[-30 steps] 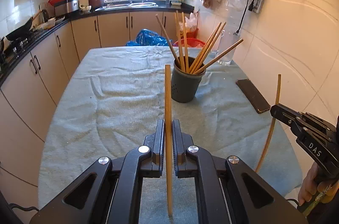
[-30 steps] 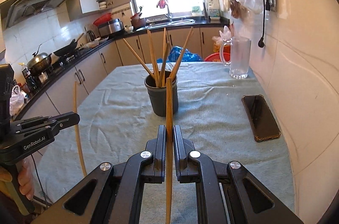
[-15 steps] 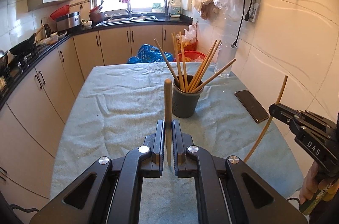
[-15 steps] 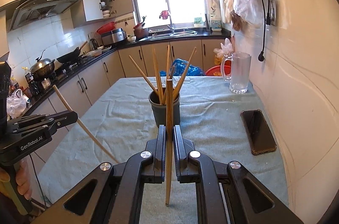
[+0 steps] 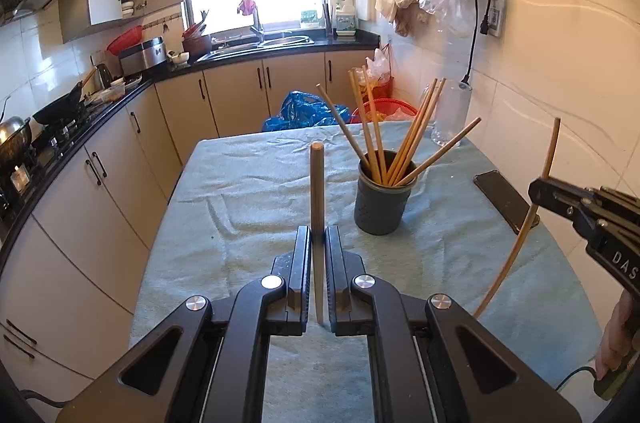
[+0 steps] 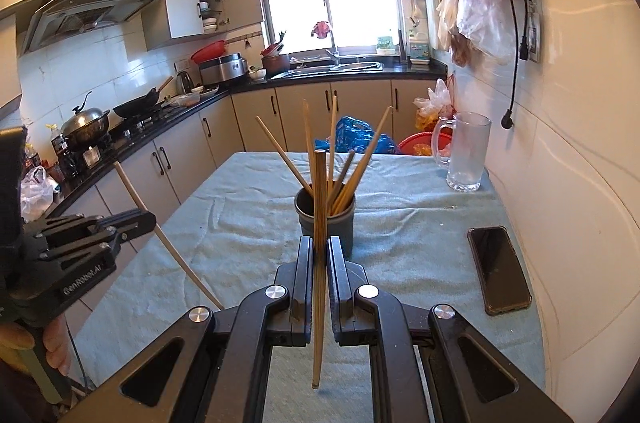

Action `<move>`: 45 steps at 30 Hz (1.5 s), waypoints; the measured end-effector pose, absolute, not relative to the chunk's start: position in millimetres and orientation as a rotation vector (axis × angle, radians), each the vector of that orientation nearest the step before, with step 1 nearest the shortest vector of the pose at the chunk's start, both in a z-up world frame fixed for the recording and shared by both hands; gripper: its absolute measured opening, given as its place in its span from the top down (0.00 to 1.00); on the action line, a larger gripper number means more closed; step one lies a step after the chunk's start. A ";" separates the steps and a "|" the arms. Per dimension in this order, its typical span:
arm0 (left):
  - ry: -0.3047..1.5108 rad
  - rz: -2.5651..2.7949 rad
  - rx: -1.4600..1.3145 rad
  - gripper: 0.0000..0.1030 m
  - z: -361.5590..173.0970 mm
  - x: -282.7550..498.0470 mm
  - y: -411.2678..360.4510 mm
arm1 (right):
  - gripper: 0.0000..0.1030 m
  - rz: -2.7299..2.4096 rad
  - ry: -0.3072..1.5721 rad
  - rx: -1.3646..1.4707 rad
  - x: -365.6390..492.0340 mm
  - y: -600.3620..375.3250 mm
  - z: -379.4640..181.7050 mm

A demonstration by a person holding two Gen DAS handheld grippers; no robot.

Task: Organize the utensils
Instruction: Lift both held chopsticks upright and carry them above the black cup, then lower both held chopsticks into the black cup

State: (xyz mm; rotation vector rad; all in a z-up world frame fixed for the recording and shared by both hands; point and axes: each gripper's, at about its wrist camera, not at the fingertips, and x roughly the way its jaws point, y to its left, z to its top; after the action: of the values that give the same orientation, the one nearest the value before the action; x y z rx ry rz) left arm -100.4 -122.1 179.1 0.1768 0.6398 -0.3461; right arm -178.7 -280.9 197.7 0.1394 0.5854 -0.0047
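Note:
A dark grey utensil cup (image 5: 382,201) (image 6: 325,219) stands on the table and holds several wooden chopsticks (image 5: 404,143) (image 6: 332,159). My left gripper (image 5: 317,235) is shut on one wooden chopstick (image 5: 317,191), which points up, raised above the table short of the cup. It also shows in the right wrist view (image 6: 132,221) with its chopstick (image 6: 168,239) slanted. My right gripper (image 6: 319,243) is shut on another chopstick (image 6: 319,207), upright, in front of the cup. In the left wrist view it (image 5: 538,191) sits right of the cup with its chopstick (image 5: 520,223).
A teal cloth covers the table (image 5: 256,191) (image 6: 404,207). A black phone (image 5: 505,201) (image 6: 498,269) lies at the right edge. A glass mug (image 6: 466,153) (image 5: 450,111) stands at the far right by the tiled wall. Counters and cabinets (image 5: 100,175) run along the left.
Both grippers have risen and pulled back from the table with their chopsticks. The left one's chopstick has tilted forward and looks shorter. The cup looks farther off in both views.

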 end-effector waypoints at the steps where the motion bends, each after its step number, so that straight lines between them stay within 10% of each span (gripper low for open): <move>1: 0.644 -0.345 0.177 0.94 178.2 -98.2 -121.1 | 0.93 -0.001 0.586 0.138 -176.3 -280.2 198.4; 28: 0.541 -0.501 0.046 0.94 267.5 -15.4 -165.6 | 0.93 -0.052 0.433 0.087 -59.8 -284.2 266.0; 45: 0.632 -0.497 0.006 0.94 234.4 53.0 -195.8 | 0.93 -0.047 0.391 0.096 -26.2 -294.1 266.7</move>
State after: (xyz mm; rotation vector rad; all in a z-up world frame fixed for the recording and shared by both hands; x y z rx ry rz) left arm 53.0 -195.8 234.4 0.0060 0.6318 -0.4968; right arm -26.2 -294.1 266.7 0.0960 0.3913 -0.0469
